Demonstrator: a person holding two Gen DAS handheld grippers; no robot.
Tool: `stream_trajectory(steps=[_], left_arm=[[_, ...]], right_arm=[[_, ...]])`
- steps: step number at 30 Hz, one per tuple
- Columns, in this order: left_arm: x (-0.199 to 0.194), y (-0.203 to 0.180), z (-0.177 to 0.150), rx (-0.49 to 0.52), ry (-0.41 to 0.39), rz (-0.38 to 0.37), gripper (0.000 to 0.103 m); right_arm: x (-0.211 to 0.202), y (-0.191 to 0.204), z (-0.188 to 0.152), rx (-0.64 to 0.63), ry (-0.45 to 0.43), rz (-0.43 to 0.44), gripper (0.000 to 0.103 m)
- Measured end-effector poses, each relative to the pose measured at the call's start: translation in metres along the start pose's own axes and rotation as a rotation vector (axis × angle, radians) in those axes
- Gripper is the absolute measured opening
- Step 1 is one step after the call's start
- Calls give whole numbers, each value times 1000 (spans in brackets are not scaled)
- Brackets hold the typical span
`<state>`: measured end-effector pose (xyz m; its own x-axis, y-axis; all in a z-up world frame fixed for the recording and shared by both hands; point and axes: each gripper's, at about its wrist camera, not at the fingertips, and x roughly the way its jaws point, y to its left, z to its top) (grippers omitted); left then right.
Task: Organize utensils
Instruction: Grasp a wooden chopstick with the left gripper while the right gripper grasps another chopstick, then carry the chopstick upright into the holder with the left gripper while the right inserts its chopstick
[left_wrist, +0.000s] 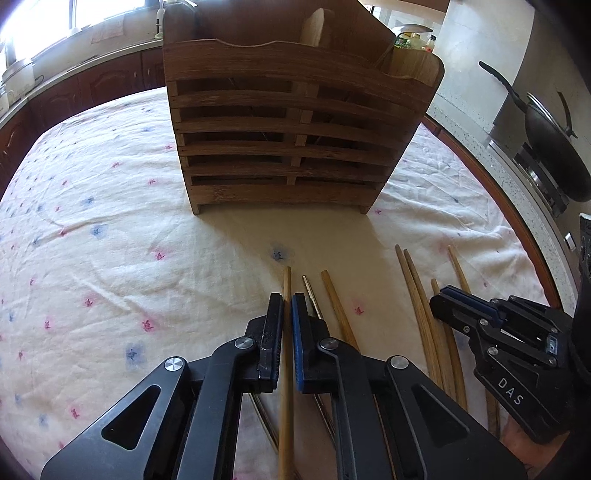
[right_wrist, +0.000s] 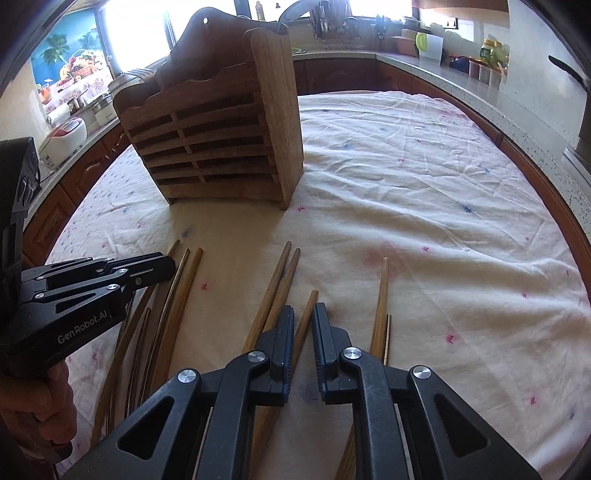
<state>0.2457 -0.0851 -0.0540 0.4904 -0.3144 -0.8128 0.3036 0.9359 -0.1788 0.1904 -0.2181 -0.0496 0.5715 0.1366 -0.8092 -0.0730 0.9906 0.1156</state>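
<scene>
We have both grippers down among the loose chopsticks on the cloth-covered desk (left_wrist: 110, 221), and what the coming move turns on is that the wooden utensil holder (left_wrist: 288, 122) stands upright straight ahead of them, well apart from the sticks, with its open top far above the cloth. Every chopstick lies flat with its long axis running away from us toward the holder, so each one in hand would have to be raised and tipped toward upright before it could go in from above; that is our reading, not something seen. Our left gripper (left_wrist: 287, 306) is closed down on a light wooden chopstick (left_wrist: 286, 284), the pads pressed on either side of its shaft, its far tip poking out just beyond the fingertips; a thin metal chopstick (left_wrist: 308, 291) lies just beside the right-hand pad, outside the grip. Our right gripper (right_wrist: 303, 317) is drawn nearly together on a darker wooden chopstick (right_wrist: 308, 306), whose tip shows between the fingertips; the pads look pressed against it, though a sliver of gap on one side is hard to rule out. A pair of chopsticks (right_wrist: 284, 273) lies just left of it, another stick just right. The holder faces the left gripper squarely, so we judge that one the nearer.
</scene>
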Motion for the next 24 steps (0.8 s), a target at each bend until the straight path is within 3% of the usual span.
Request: stream_trajectory(steps=[4, 15, 24], left_arm=[[-17, 5, -4, -26, -27, -32, 4], [-99, 11, -19, -83, -153, -143, 4], [-159, 12, -27, -93, -255, -190, 4]], right_arm=[[-7, -8, -2, 63, -7, 63, 5], [-74, -6, -2, 102, -139, 170, 5], [-127, -2, 2, 97, -249, 206, 5]])
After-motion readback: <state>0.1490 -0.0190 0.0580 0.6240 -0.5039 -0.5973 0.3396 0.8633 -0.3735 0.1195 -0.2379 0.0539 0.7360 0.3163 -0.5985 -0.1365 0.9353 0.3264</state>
